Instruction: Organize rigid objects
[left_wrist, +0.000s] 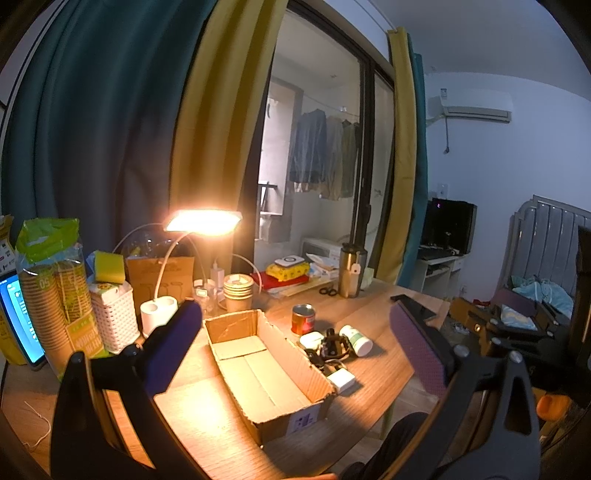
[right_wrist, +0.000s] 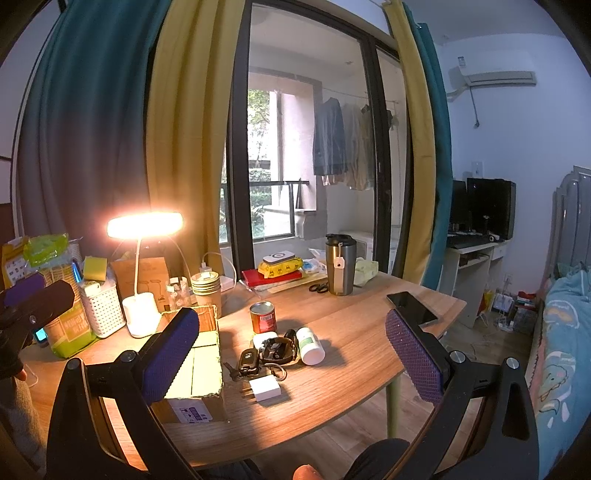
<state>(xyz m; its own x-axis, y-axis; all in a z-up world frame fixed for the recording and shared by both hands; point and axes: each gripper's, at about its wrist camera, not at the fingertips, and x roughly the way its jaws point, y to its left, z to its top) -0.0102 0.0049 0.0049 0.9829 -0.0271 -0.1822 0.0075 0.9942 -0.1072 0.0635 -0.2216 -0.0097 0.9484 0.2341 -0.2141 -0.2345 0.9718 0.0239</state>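
An open, empty cardboard box (left_wrist: 266, 365) lies on the wooden table; it also shows in the right wrist view (right_wrist: 199, 373). To its right sit a red tin can (right_wrist: 263, 316), a white pill bottle (right_wrist: 310, 345), a small white case (right_wrist: 264, 339), a black watch-like item (right_wrist: 279, 349), a car key (right_wrist: 248, 362) and a white plug adapter (right_wrist: 264, 388). My left gripper (left_wrist: 295, 347) is open above the box. My right gripper (right_wrist: 291, 350) is open above the cluster. Both hold nothing.
A lit desk lamp (right_wrist: 142, 258), white basket (right_wrist: 103, 310), stacked paper cups (right_wrist: 207, 290), steel tumbler (right_wrist: 340, 264), scissors (right_wrist: 318, 287), books (right_wrist: 273, 275) and a black phone (right_wrist: 412, 308) stand on the table. My left gripper shows at far left (right_wrist: 33, 299). A bed (right_wrist: 565, 332) is right.
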